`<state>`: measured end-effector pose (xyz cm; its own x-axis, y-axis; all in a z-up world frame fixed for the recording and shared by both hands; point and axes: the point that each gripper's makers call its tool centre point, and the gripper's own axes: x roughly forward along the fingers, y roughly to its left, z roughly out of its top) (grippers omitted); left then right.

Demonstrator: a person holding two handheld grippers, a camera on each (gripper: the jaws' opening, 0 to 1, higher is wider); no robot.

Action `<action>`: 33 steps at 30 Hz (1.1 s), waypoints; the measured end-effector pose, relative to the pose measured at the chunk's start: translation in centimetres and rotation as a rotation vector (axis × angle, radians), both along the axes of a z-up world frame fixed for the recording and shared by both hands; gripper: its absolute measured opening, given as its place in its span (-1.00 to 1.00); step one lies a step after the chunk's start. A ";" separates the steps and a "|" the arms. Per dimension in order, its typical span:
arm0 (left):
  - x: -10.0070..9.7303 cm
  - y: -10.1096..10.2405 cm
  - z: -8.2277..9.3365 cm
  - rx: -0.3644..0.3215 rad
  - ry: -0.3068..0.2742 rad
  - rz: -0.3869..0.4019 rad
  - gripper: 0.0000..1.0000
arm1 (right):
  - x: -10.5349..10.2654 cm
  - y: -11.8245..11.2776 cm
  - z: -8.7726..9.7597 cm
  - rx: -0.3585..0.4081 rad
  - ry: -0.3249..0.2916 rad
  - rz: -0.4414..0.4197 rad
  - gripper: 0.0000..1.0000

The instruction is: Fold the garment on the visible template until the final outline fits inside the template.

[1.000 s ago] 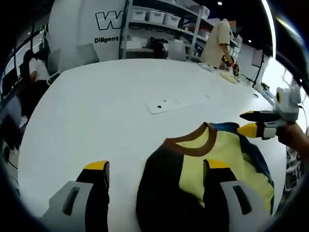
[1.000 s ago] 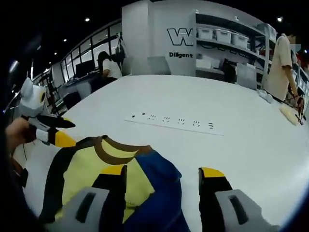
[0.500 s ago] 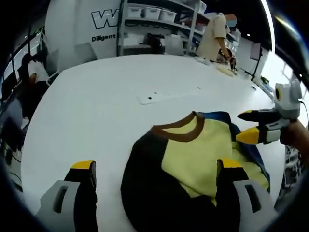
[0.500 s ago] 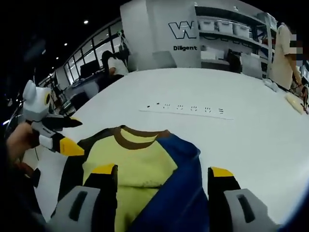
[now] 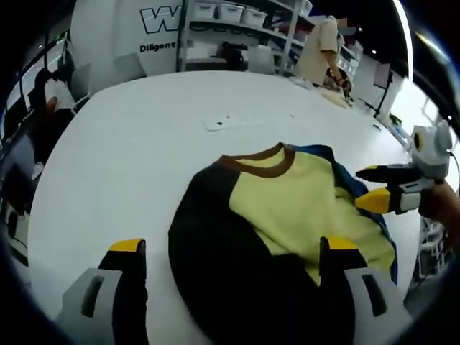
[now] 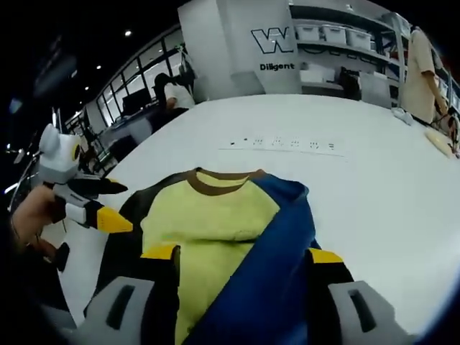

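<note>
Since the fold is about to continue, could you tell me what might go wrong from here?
The shirt lies bunched, its blue sleeve thrown across the yellow front, so a fold now may trap wrinkles and come out uneven. Both the left gripper and right gripper are open above the cloth; closing deep could pinch several layers together. The shirt also sits close to the table edge and might slide off.

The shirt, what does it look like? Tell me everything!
The shirt has a yellow front, a brown collar band, one black sleeve and one blue sleeve. It looks like soft knit cloth. It lies collar away from the cameras on the white table, sleeves drawn in over the body, a bit rumpled. Both open hand-held grippers hover over its near part.
</note>
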<state>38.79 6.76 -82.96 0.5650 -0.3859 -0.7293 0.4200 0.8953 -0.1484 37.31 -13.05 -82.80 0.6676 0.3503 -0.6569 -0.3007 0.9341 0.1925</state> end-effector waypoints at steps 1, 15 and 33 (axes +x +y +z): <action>-0.1 0.0 -0.1 0.001 0.001 0.002 0.88 | -0.1 0.0 -0.1 0.000 0.003 0.000 0.33; -3.5 0.4 -2.5 0.022 0.085 0.045 0.50 | -3.7 -0.1 -1.7 -0.033 0.073 0.009 -0.20; -5.0 1.3 -3.5 0.182 0.006 -0.015 -0.03 | -5.5 -1.9 -2.0 -0.049 0.122 -0.091 -1.00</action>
<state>33.76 8.03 -86.45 0.5556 -0.2556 -0.7912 0.4329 0.9013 0.0128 31.82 -14.97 -84.83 0.6092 0.2577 -0.7500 -0.1913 0.9656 0.1763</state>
